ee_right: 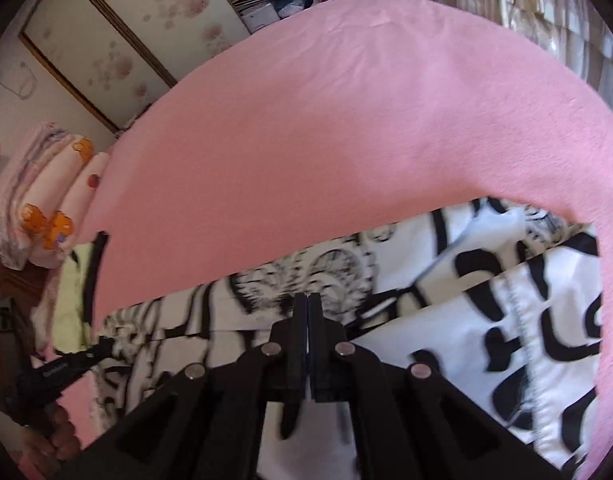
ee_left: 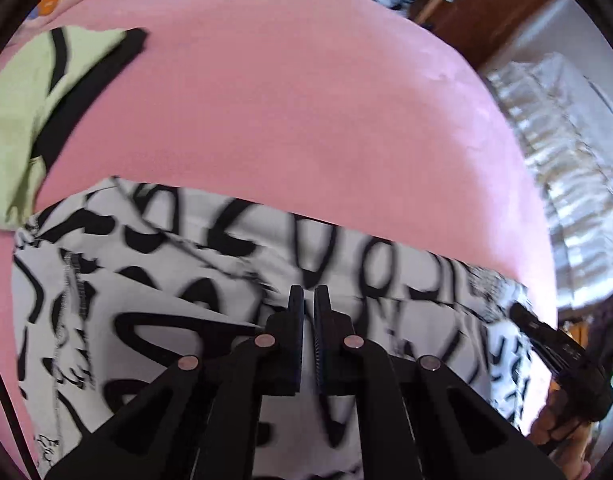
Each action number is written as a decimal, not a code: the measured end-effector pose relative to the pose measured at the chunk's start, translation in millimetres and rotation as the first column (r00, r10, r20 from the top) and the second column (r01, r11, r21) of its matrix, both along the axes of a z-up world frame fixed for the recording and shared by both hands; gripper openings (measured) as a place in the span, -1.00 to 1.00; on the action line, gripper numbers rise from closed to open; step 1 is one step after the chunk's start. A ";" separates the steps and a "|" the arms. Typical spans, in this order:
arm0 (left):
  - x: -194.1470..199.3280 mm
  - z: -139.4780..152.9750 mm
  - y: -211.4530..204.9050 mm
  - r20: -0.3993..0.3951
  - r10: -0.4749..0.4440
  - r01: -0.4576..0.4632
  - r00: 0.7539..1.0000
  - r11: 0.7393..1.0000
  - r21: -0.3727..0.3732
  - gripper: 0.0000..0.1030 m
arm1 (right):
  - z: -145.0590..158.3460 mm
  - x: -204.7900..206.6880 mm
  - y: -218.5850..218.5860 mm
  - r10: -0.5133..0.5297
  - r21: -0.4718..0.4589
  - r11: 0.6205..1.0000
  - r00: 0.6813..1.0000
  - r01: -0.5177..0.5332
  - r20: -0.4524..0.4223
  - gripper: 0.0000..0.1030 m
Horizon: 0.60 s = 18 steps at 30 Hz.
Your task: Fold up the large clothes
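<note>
The black-and-white printed garment [ee_left: 154, 300] lay on the near part of the pink bed [ee_left: 286, 120]. Over it, the left gripper [ee_left: 309, 296] and right gripper [ee_right: 307, 304] were closed, holding nothing visible.

Black plastic left gripper [ee_left: 309, 294], right gripper [ee_right: 308, 300], round silver pivot pins, ridged inner jaws

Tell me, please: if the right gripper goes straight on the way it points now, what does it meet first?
Most likely the black-and-white printed cloth. The right gripper, jaws shut, points down at it, and the cloth lies right beyond the tips on the pink sheet. Whether it touches already is unclear.
</note>
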<state>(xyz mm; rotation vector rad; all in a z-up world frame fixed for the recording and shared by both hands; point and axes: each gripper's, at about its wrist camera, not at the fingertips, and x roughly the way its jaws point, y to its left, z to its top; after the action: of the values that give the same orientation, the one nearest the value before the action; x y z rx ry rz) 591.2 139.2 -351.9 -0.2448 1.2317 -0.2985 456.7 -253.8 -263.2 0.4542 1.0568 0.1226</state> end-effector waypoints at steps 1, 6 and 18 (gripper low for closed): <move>-3.5 1.0 -8.4 0.000 -0.030 0.030 1.000 1.000 -0.010 -0.97 | 0.1 -1.3 12.0 0.025 0.040 0.999 1.000 -0.025 -0.003 -1.00; -15.8 -20.5 -40.7 -0.085 -0.163 0.169 0.983 0.983 0.068 -0.97 | -16.6 -10.6 75.8 0.203 0.042 0.979 0.979 -0.201 -0.034 -1.00; -59.2 -15.0 44.6 -0.095 0.060 -0.051 0.994 0.994 0.095 -0.97 | -33.0 -59.7 25.2 0.095 -0.056 0.993 0.986 -0.104 -0.135 -1.00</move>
<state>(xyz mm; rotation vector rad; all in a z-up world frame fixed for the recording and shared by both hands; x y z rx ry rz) 532.0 183.8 -366.9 -0.2156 1.3298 -0.1829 397.0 -228.6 -296.2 0.3561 1.2104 0.1490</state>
